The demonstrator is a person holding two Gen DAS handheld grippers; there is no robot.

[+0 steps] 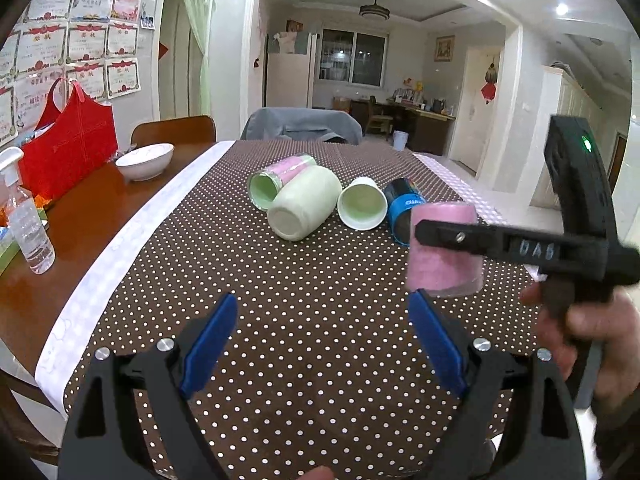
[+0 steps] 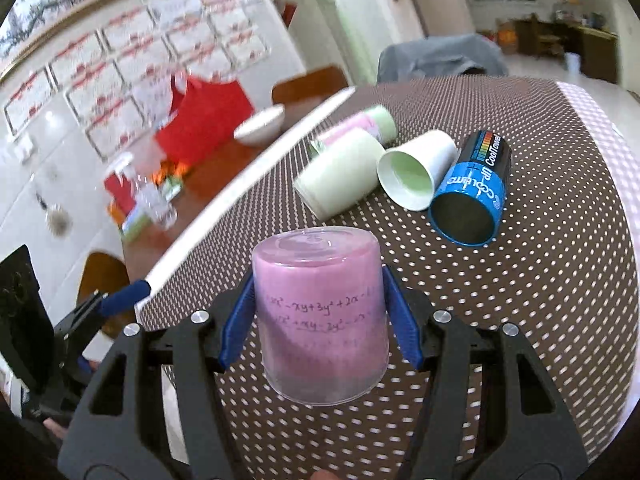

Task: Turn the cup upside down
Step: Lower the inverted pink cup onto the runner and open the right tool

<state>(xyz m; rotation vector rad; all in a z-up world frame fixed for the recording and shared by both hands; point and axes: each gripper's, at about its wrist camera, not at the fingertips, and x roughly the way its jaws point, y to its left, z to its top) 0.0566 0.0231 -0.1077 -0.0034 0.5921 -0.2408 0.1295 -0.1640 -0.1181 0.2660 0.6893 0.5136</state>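
Note:
My right gripper is shut on a pink translucent cup with writing on its side. The cup is held above the dotted tablecloth with its closed base up and its open rim down. In the left wrist view the same pink cup hangs at the right in the right gripper, just beyond my left gripper's right finger. My left gripper is open and empty over the cloth.
Several cups lie on their sides mid-table: a cream cup, a pink-and-green cup, a white paper cup and a blue can. A white bowl, a red bag and a clear bottle stand at the left.

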